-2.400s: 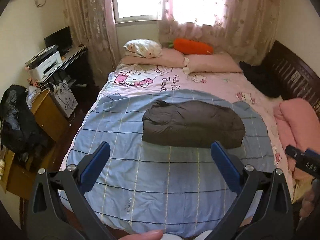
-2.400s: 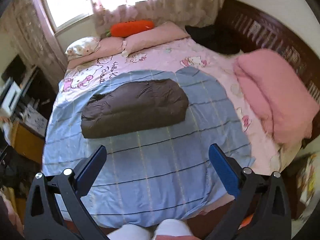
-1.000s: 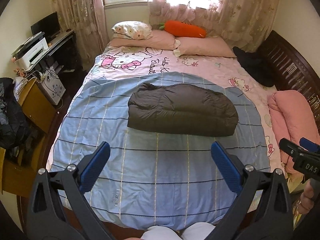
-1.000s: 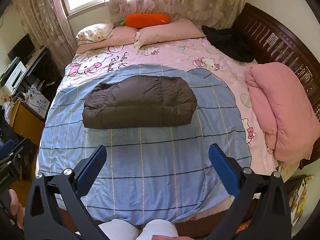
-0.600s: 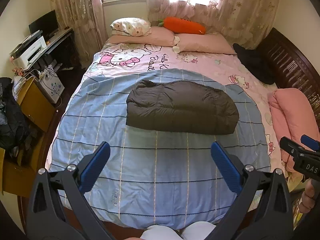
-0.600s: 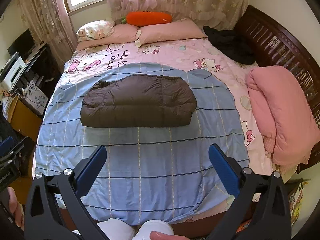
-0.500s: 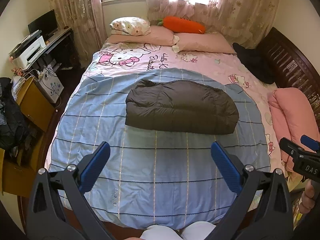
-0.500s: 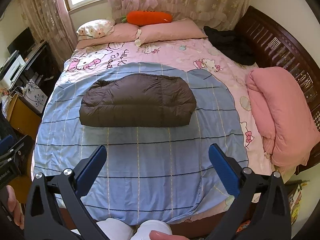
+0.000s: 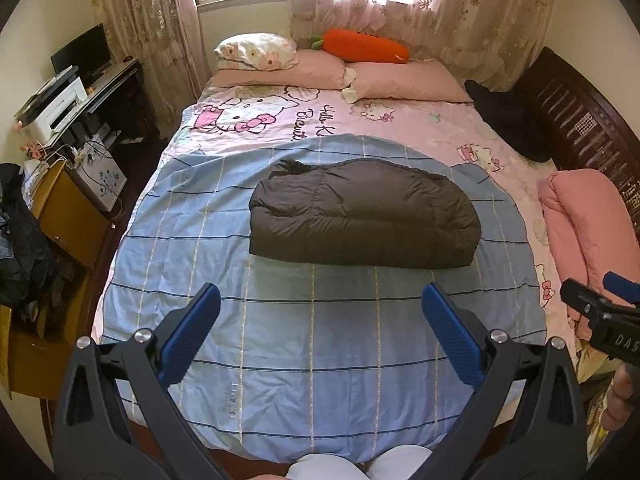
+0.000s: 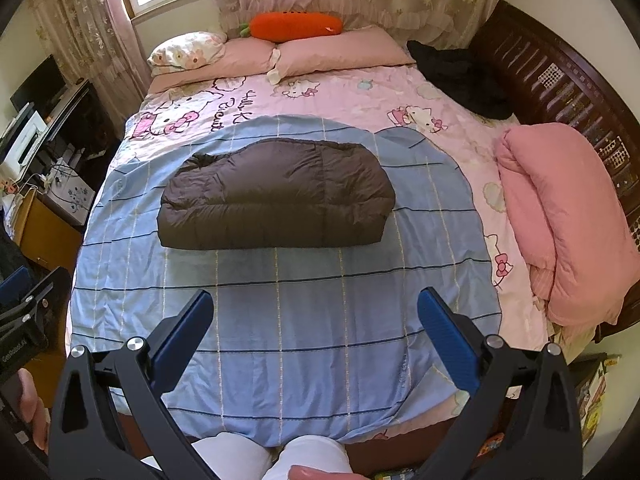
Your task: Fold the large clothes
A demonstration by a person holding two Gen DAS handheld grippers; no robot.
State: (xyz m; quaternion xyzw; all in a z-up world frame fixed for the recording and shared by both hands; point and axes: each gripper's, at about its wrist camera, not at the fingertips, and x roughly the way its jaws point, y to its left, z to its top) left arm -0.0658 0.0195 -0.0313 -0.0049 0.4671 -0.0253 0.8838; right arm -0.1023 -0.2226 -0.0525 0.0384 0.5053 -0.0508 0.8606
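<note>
Hovering side by side over the blue sheet [image 9: 320, 320], left gripper [image 9: 320, 312] and right gripper [image 10: 316, 312] gape, short of the folded jacket [image 9: 360, 220].

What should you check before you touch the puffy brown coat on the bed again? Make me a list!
1. Left tongs open and holding nothing: ok.
2. Right tongs open and holding nothing: ok.
3. Dark brown puffy quilted coat folded into one bundle: ok.
4. Coat lying fully on the blue checked sheet, away from its edges: ok.
5. Nothing between tongs and coat: ok.
6. Sleeves tucked neatly inside the bundle: cannot tell, hidden.
</note>
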